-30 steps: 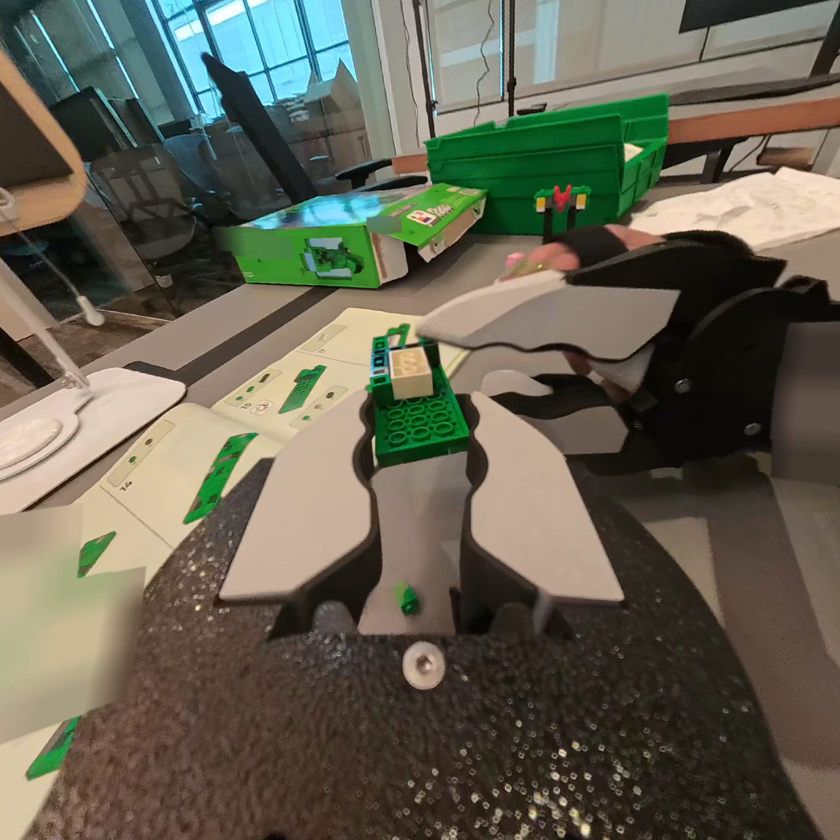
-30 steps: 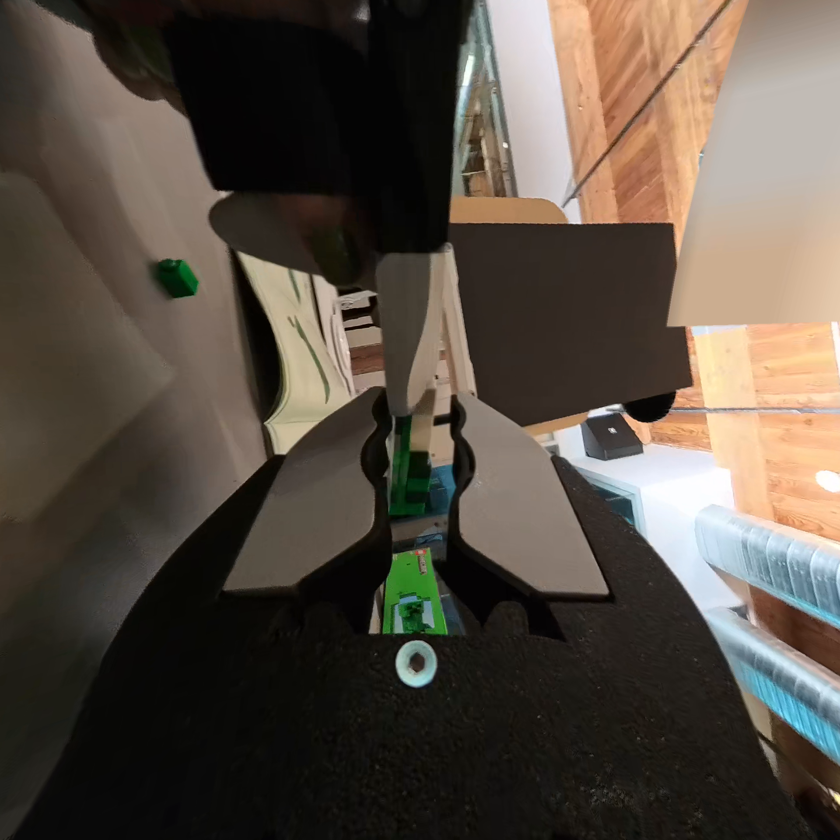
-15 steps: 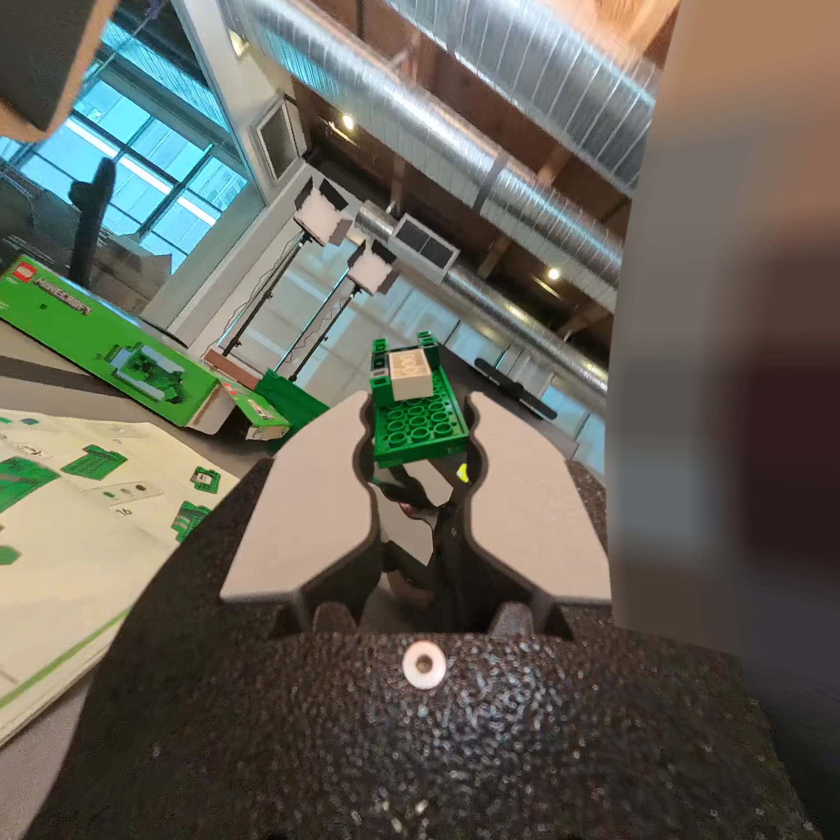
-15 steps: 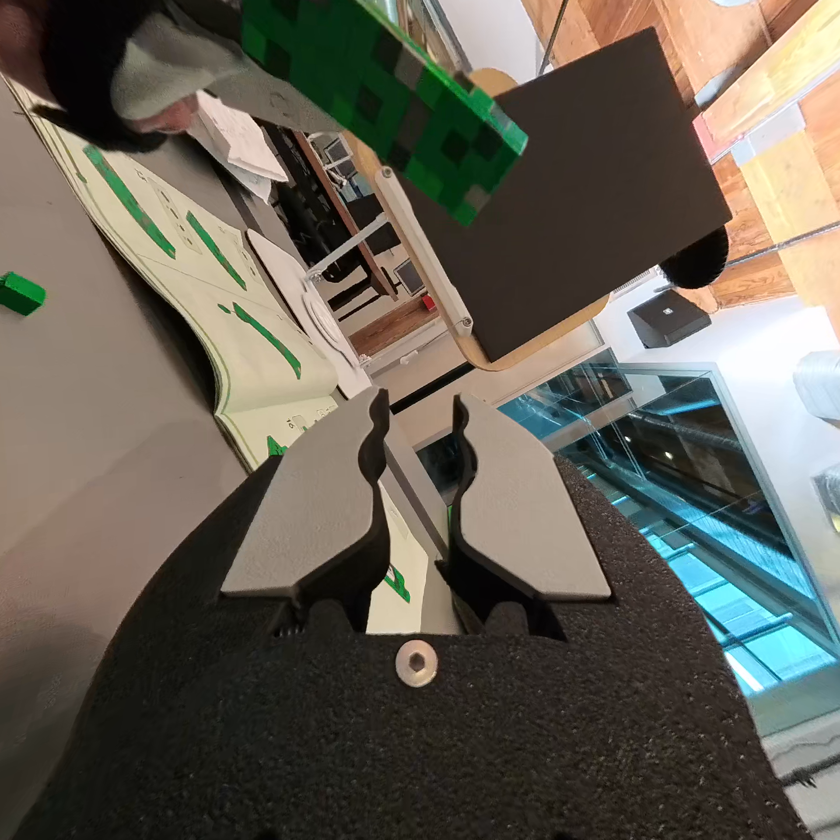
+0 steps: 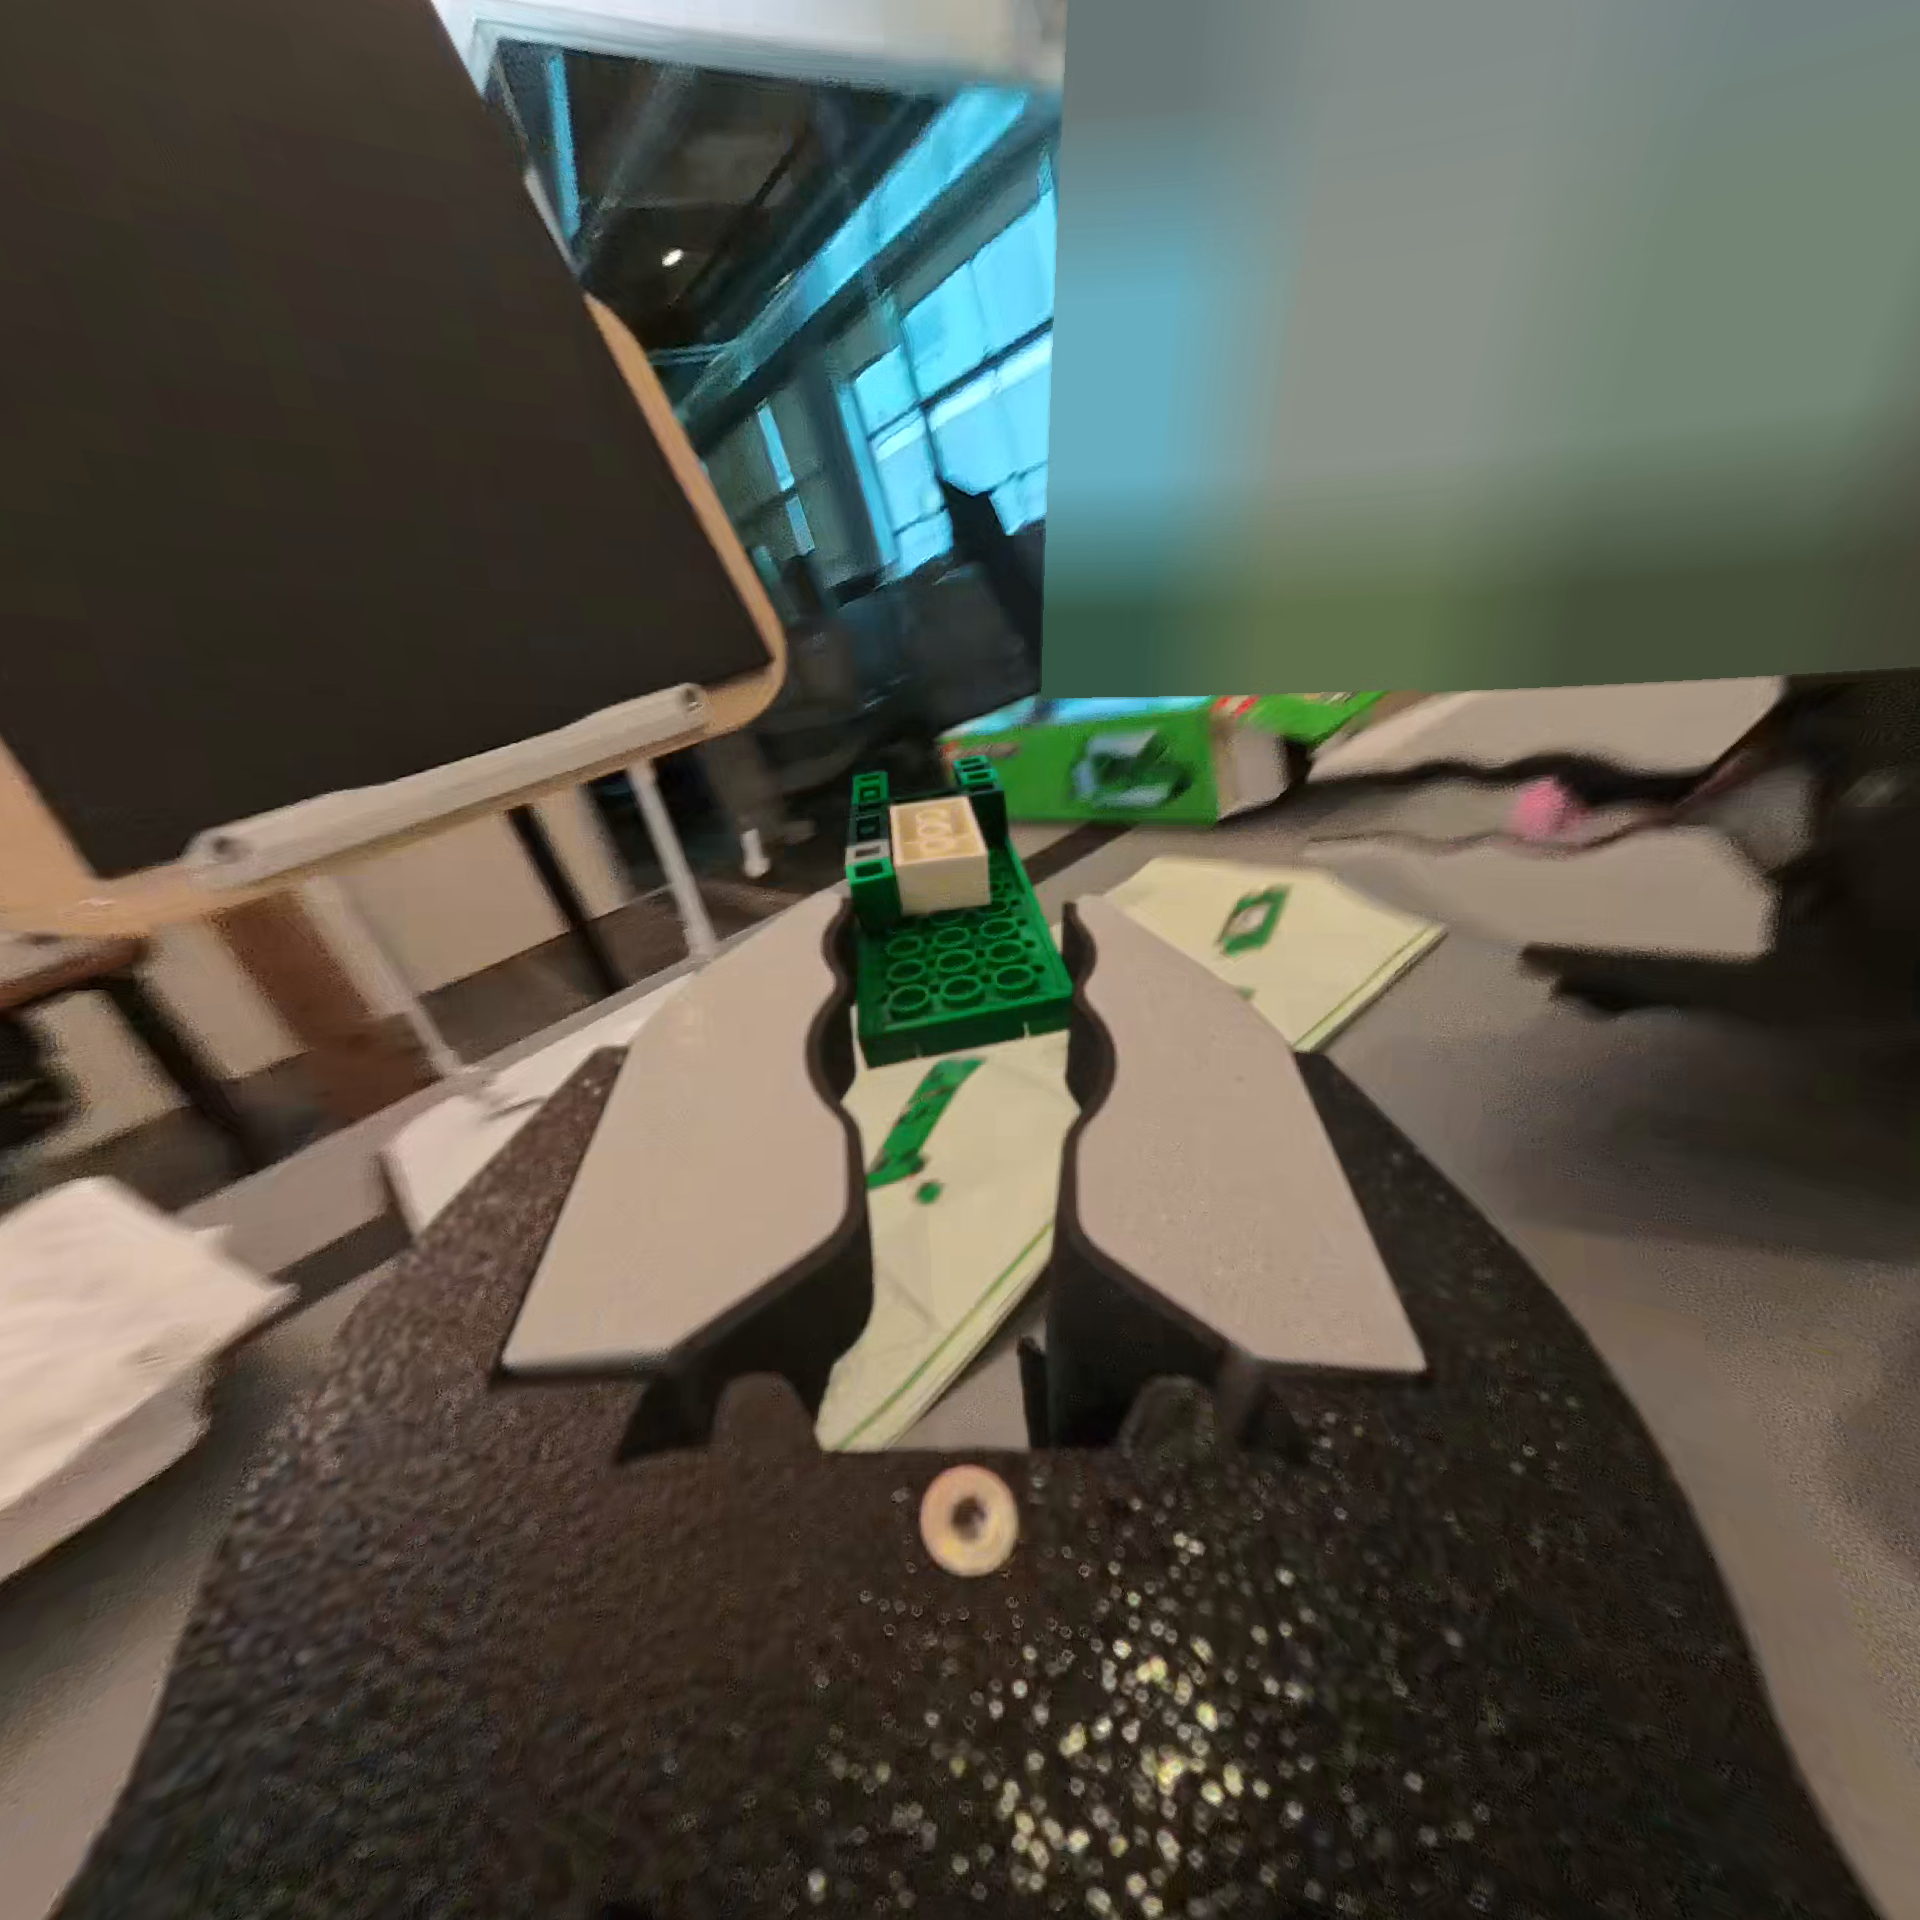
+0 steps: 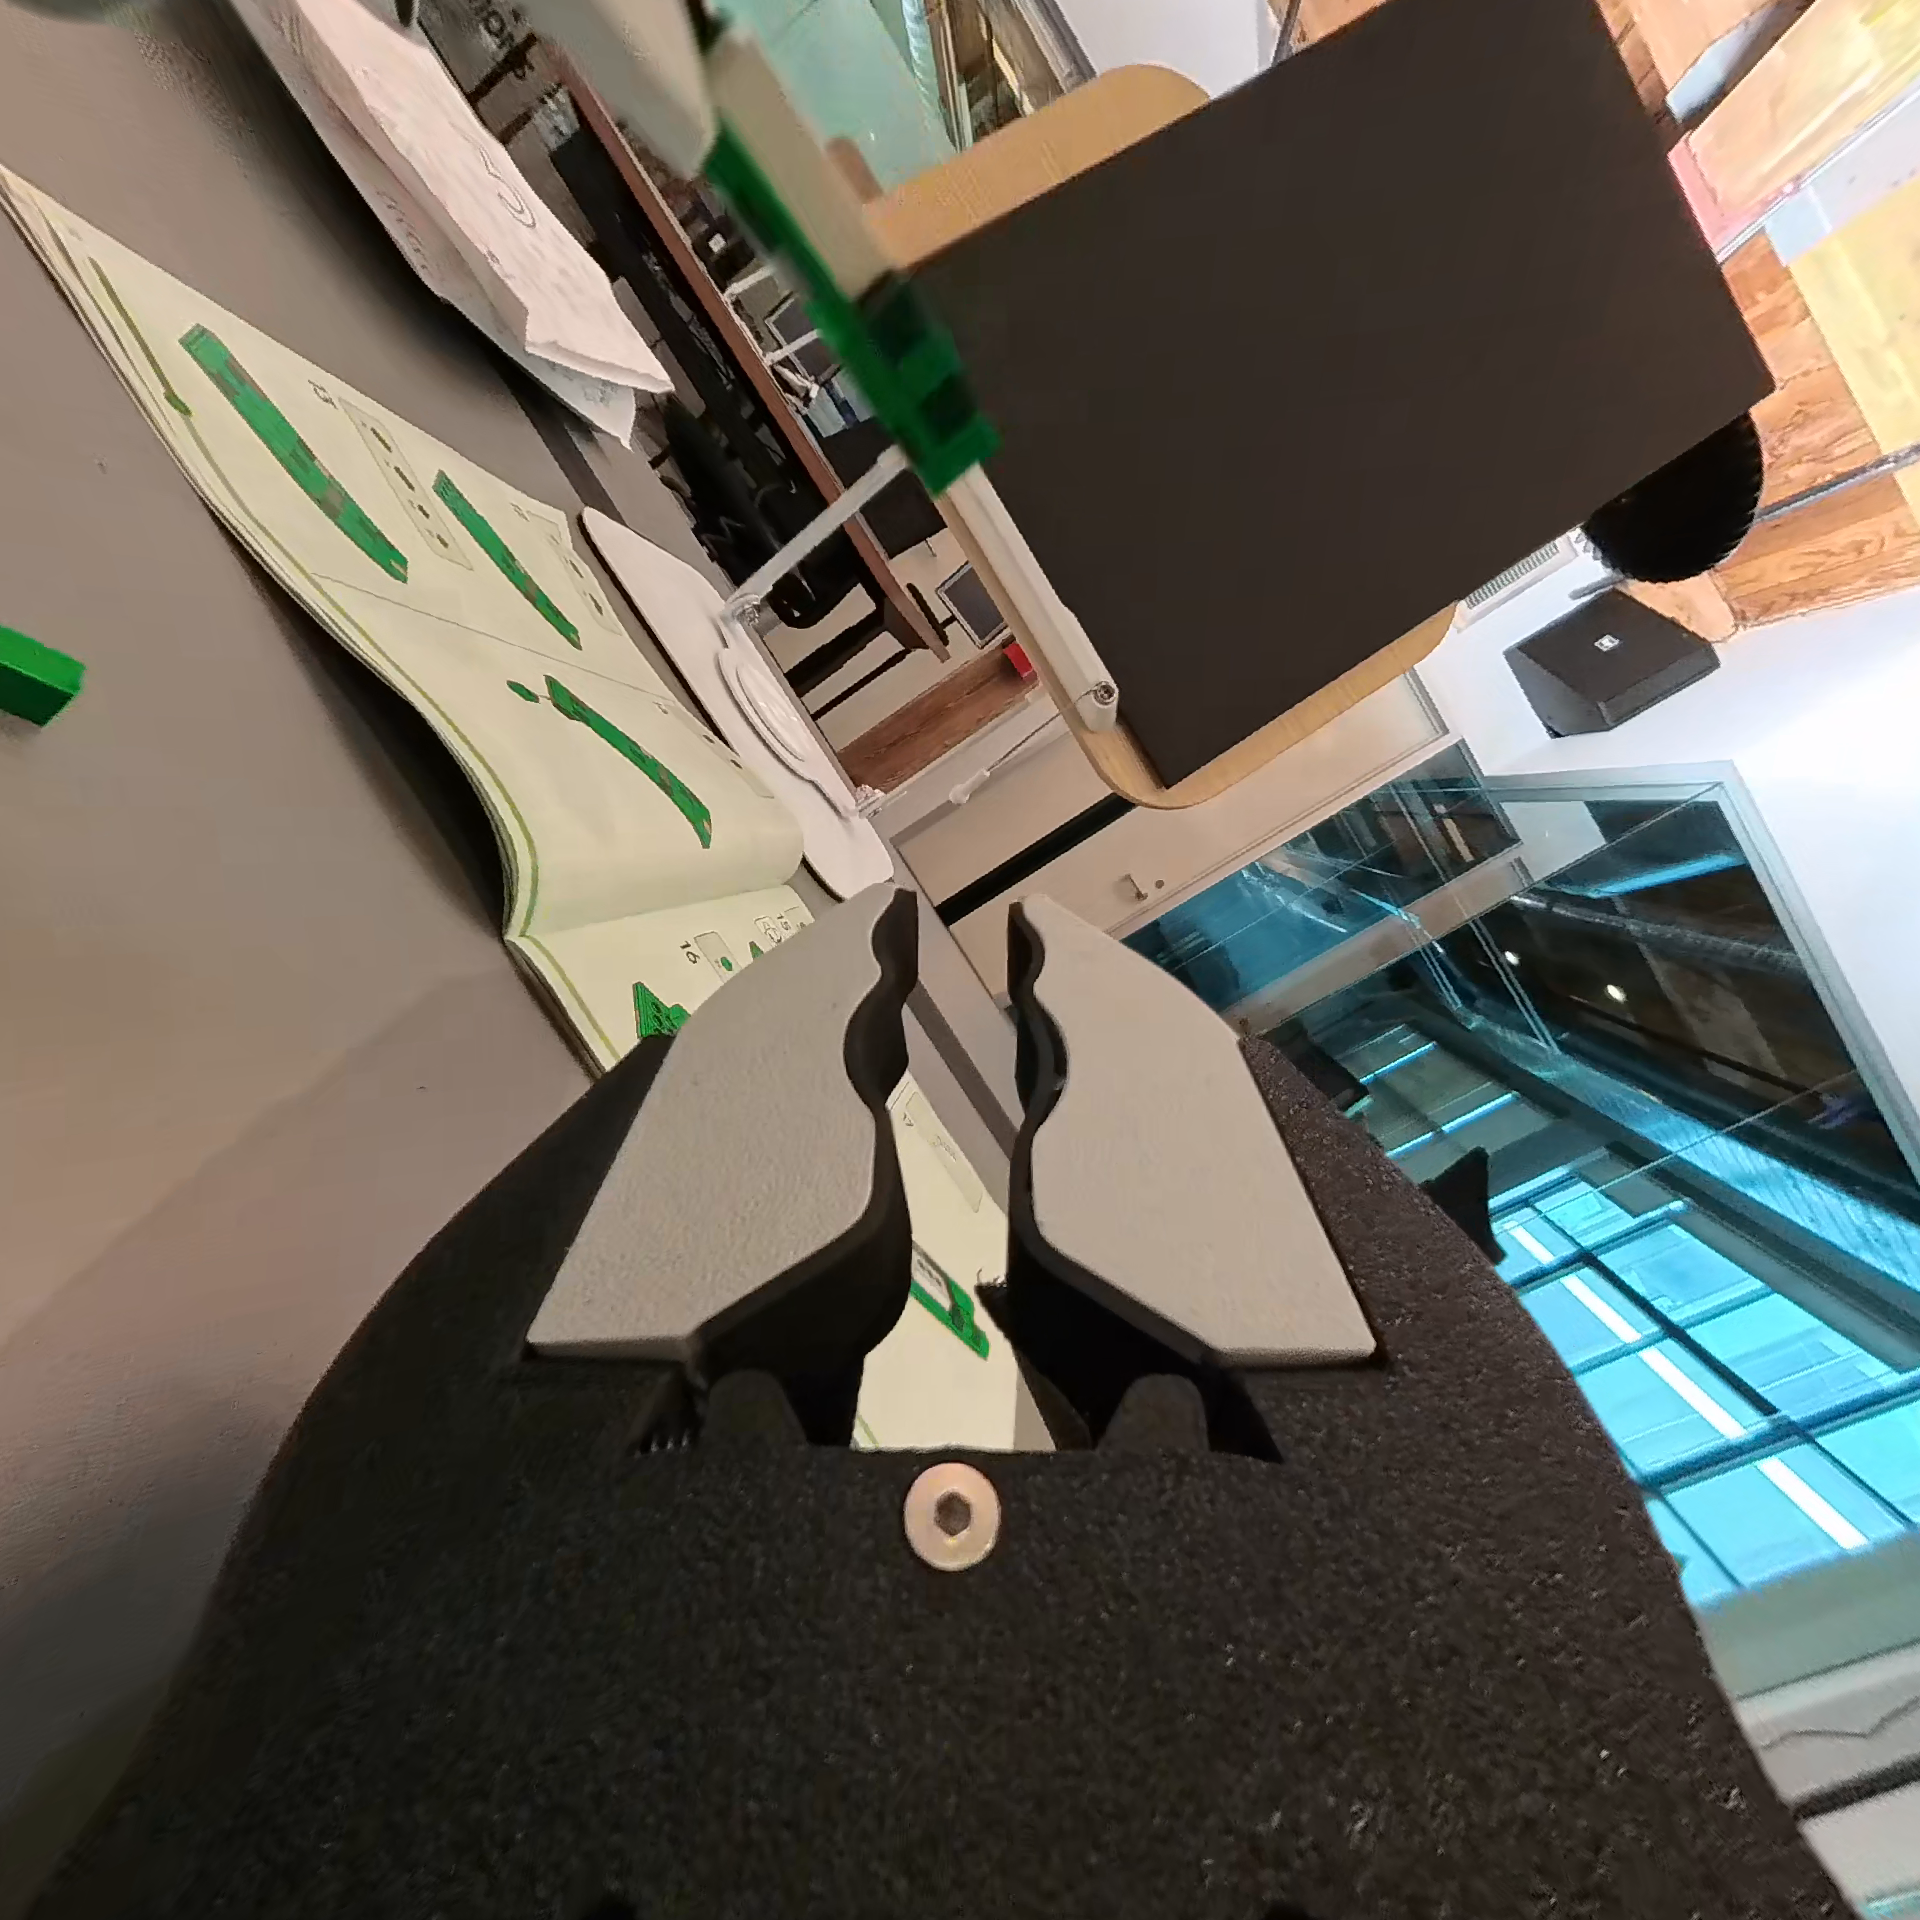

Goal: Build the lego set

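My left gripper (image 5: 956, 920) is shut on a green lego plate (image 5: 961, 982), gripping its near end by the side edges. A tan brick (image 5: 938, 844) and green side walls stand on the plate's far end. It is held in the air above the open instruction booklet (image 5: 1283, 930). In the right wrist view the same green build (image 6: 914, 384) shows edge-on at the top, above the booklet (image 6: 416, 582). My right gripper (image 6: 961, 920) is empty, its fingers a narrow gap apart, tilted sideways over the grey table (image 6: 156, 935).
A loose green brick (image 6: 31, 675) lies on the table left of the booklet. A green lego box (image 5: 1122, 764) lies behind. A lamp with a black panel (image 5: 312, 416) and white base (image 6: 769, 675) stands beyond the booklet. Crumpled white paper (image 6: 488, 208) lies nearby.
My left gripper has swung down from facing the ceiling to facing across the table, still holding the build. The right gripper has drawn back from the build and stays empty.
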A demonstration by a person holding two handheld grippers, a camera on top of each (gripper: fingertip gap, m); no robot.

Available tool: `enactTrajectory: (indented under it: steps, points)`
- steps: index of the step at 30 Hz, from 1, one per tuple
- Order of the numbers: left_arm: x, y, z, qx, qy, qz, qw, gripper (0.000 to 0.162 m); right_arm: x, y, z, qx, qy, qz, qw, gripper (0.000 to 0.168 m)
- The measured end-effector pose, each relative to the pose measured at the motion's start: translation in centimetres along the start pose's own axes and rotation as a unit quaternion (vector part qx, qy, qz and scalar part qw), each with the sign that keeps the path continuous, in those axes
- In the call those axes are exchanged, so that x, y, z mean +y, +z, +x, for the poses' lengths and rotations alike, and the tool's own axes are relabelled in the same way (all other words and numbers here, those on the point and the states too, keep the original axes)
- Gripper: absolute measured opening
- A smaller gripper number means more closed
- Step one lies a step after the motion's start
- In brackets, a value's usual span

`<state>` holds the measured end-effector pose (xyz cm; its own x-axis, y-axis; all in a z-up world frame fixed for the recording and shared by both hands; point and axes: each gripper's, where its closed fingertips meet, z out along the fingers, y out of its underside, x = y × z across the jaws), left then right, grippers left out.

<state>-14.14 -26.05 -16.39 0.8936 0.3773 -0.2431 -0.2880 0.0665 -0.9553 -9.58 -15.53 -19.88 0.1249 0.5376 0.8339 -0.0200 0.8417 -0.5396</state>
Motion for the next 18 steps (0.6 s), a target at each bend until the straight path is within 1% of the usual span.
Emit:
enactTrajectory:
  steps: [1,2,5,11,15,18]
  points:
    - [0.5,0.1,0.0,-0.016,0.035,-0.022,0.999,0.037,0.1,0.0,0.0,-0.001,0.006,-0.002,1.000,0.016]
    - [1.0,0.3,0.3,-0.018,0.052,-0.042,0.998,0.037,0.2,0.1,0.1,-0.003,0.012,-0.004,1.000,0.016]
    - [2.4,0.8,0.7,-0.018,0.081,-0.091,0.992,0.037,0.4,0.1,0.1,-0.007,0.022,-0.007,1.000,0.015]
    - [5.4,1.2,1.7,0.011,0.093,-0.193,0.977,0.037,0.5,0.3,-0.5,-0.020,0.017,-0.010,1.000,0.012]
    - [5.9,1.3,2.0,0.018,0.110,-0.226,0.968,0.037,0.5,0.4,-0.8,-0.028,0.016,-0.013,0.999,0.010]
    - [6.5,1.2,2.2,0.018,0.156,-0.241,0.958,0.037,0.3,0.5,-1.2,-0.037,0.014,-0.010,0.999,0.009]
